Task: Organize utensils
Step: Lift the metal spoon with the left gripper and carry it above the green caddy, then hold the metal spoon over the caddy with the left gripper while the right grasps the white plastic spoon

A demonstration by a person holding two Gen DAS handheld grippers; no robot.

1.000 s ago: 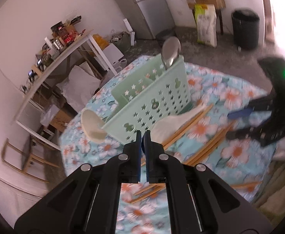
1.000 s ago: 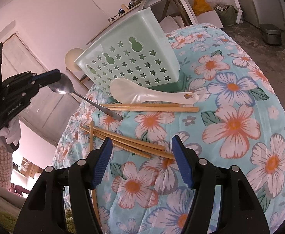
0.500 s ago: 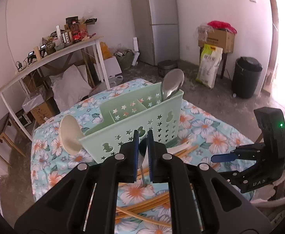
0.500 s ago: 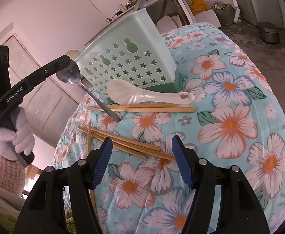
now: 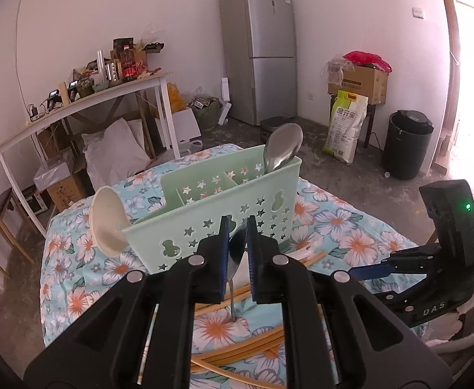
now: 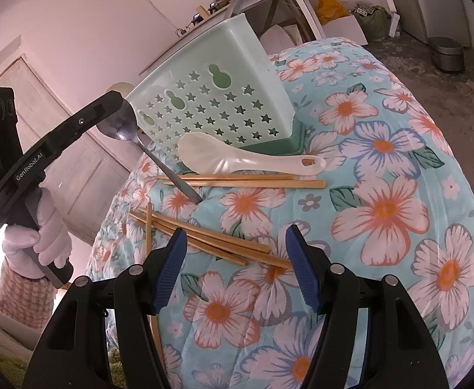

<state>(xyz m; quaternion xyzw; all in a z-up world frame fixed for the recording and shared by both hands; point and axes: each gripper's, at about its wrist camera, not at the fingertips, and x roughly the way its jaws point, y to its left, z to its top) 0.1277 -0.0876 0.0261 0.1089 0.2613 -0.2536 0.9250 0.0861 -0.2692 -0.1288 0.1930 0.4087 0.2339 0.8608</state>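
Note:
My left gripper (image 5: 238, 227) is shut on the bowl of a metal spoon (image 5: 237, 249). In the right wrist view the left gripper (image 6: 117, 103) holds that metal spoon (image 6: 159, 165) slanted, its handle tip resting on the cloth. Just beyond stands the green star-holed caddy (image 5: 211, 214), with a second metal spoon (image 5: 282, 149) at its right end and a white ladle (image 5: 107, 220) at its left. A white rice spoon (image 6: 246, 159) and several wooden chopsticks (image 6: 211, 240) lie in front of the green caddy (image 6: 211, 103). My right gripper (image 6: 233, 253) hovers open over the chopsticks, holding nothing.
The table wears a blue floral cloth (image 6: 383, 207) that drops off at the edges. A gloved hand (image 6: 39, 236) holds the left tool. Behind are a fridge (image 5: 259, 52), a black bin (image 5: 405, 142), a white side table (image 5: 75, 107) and boxes (image 5: 357, 81).
The left gripper has rolled upright and swung its tip up toward the caddy. The spoon's bowl rose with it and the handle stands steeper. The right gripper has not moved.

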